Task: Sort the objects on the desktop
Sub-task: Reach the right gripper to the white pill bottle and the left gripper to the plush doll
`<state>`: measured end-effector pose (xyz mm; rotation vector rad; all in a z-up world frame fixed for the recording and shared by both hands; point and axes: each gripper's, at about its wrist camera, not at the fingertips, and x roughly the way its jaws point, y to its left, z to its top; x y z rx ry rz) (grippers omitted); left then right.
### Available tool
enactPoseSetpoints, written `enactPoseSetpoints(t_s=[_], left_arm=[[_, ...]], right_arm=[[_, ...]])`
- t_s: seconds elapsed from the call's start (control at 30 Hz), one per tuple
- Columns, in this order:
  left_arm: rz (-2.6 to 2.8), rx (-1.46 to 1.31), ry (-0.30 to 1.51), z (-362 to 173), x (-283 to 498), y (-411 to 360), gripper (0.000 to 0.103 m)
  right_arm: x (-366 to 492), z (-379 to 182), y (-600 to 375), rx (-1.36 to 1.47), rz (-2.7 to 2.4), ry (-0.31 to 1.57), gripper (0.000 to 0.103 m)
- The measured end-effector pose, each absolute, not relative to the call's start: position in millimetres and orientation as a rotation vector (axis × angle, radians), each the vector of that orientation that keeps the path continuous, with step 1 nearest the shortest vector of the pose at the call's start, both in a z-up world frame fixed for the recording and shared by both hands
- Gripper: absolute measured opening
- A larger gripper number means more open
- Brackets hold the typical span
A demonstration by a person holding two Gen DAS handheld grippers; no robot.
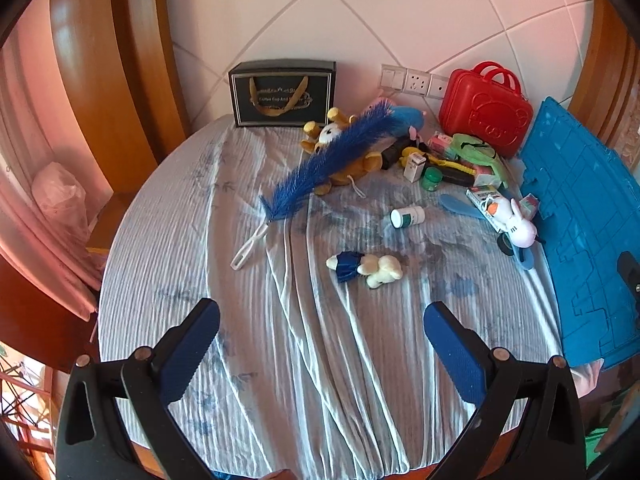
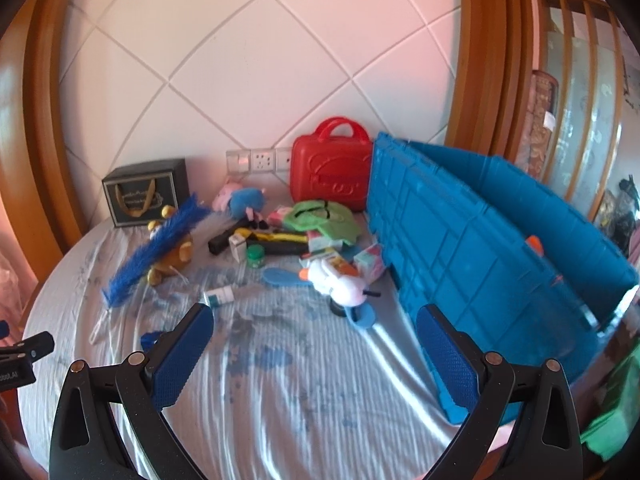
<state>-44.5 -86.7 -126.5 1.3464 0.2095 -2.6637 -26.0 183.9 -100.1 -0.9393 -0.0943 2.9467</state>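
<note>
A round table with a pale blue striped cloth holds scattered objects. A small plush doll in a blue dress lies ahead of my left gripper, which is open and empty above the cloth. A blue feather brush lies over a brown plush bear. A white pill bottle lies on its side. A white rabbit plush lies by the blue crate. My right gripper is open and empty, with the crate wall beside its right finger.
A red toy suitcase and a dark gift bag stand against the wall. A pile of small boxes, a green jar, a blue plush pig and a green cloth sits at the back. A blue comb lies nearby.
</note>
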Motion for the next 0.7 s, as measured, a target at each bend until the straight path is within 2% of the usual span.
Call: enactPoseSetpoints(t_s=[0.17,0.33,0.7], left_arm=[[-2.665,1.315,0.335,-155,-50,-94,0.103],[-2.585,1.298,0.23,-183,-58,-84,0.103],[-2.445,1.381,0.28,-250,-70,-129,0.103]], right_arm=[[-53,-142,184,-1.045,2.983,-0.143,0.103],[-84,-167,185,-1.14,3.027,-0.169,0.103],[-140,-232,101,-1.31,3.154,-0.339,0.103]])
